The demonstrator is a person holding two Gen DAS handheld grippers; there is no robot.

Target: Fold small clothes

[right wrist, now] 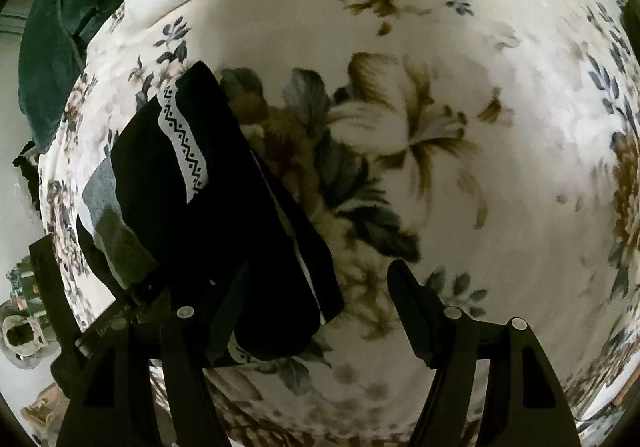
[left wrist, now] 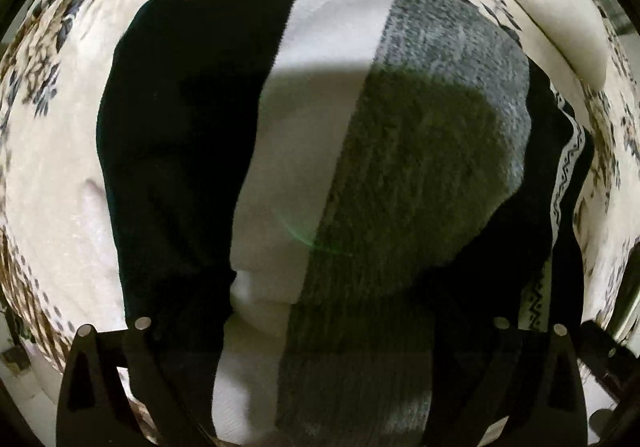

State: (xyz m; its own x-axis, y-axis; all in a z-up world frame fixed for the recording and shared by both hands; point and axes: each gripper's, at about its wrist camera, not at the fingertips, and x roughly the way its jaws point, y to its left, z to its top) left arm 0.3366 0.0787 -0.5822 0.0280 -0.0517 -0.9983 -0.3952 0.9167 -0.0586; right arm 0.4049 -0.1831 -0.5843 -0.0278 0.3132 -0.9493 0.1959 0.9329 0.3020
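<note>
A folded garment with black, white and grey stripes (left wrist: 320,151) fills the left wrist view, lying on a floral blanket (left wrist: 52,175). A black piece with a white zigzag band (left wrist: 566,171) lies beside it on the right. My left gripper (left wrist: 320,331) is open, its fingers hidden under or behind the cloth; only the arms show. In the right wrist view the black piece with the zigzag band (right wrist: 188,155) lies folded at left, the striped garment (right wrist: 108,215) partly under it. My right gripper (right wrist: 320,299) is open, its left finger (right wrist: 236,311) touching the black piece, its right finger (right wrist: 412,307) over bare blanket.
The floral blanket (right wrist: 440,127) spreads wide to the right in the right wrist view. A dark green cloth (right wrist: 60,47) lies at the bed's far left edge. A white pillow (left wrist: 560,19) sits at upper right in the left wrist view. The left gripper's body (right wrist: 80,311) shows at lower left.
</note>
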